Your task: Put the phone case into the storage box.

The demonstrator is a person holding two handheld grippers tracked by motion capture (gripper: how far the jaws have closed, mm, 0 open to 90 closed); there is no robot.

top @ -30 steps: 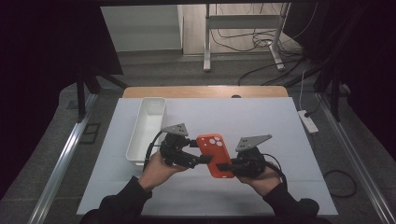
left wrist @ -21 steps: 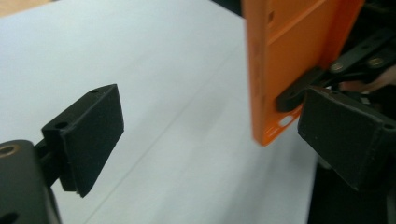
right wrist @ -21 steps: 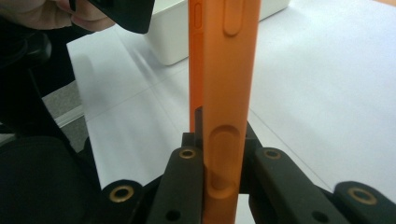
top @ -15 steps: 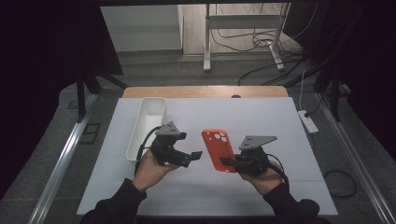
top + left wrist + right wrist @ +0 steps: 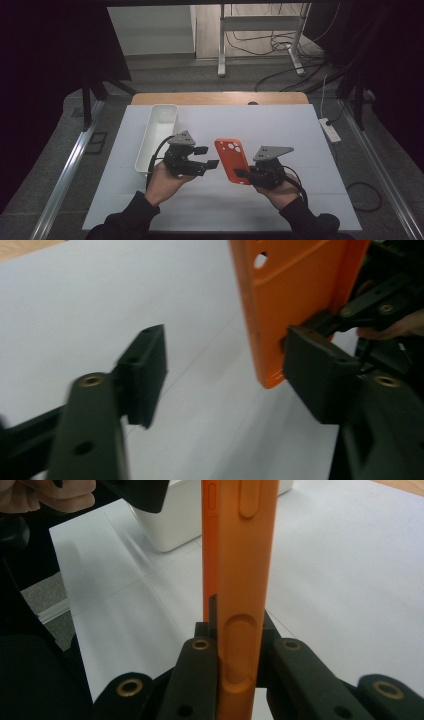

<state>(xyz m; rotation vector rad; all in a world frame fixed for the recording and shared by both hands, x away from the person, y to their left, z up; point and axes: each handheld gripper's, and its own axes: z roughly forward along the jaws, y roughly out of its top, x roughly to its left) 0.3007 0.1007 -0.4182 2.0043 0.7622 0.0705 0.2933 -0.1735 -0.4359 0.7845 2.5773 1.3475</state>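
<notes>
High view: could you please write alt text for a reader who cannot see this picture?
The right gripper, held in a person's hand, is shut on an orange phone case above a white table. The left gripper, in the other hand, stands open beside the case without touching it. A white tray lies at the left.

Lab-like recording station: white-covered table (image 5: 300, 130), metal rails (image 5: 65, 175) alongside, dark curtains (image 5: 45, 60) around, loose cables (image 5: 280, 47), power strip (image 5: 330, 131) on grey carpet.

Matt orange phone case (image 5: 233, 160) (rubbery-looking), glossy white plastic bin (image 5: 157, 135).
</notes>
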